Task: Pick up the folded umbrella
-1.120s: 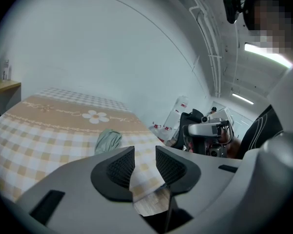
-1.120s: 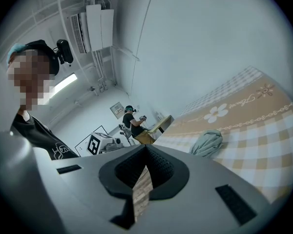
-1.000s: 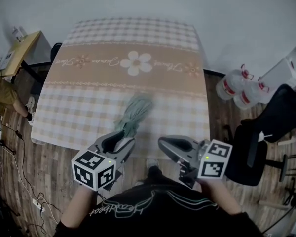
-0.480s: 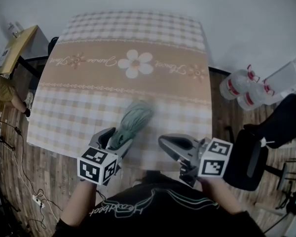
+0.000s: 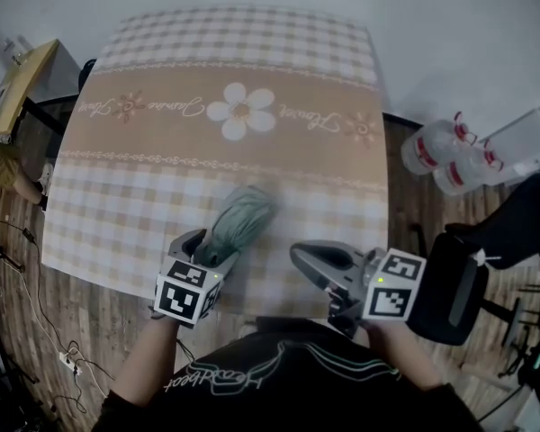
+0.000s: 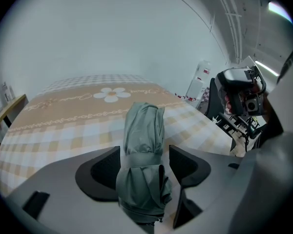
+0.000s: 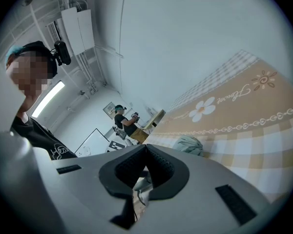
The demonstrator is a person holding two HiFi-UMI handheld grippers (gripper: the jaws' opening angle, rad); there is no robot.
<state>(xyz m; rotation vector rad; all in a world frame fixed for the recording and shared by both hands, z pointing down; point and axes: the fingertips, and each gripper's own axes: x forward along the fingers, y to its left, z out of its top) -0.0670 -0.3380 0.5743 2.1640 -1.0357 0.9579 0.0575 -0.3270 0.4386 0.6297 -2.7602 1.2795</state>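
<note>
Left gripper (image 6: 144,152) jaws just opening; folded umbrella (image 6: 144,123) between, seemingly ungripped.

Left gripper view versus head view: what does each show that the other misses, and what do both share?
Left gripper view only: the left gripper's jaws, which have just been opening, stand apart around the grey-green folded umbrella, not clamped on it. Head view only: the right gripper, away from the umbrella, and the wooden floor. Both: the umbrella lying on the beige checked tablecloth.
</note>
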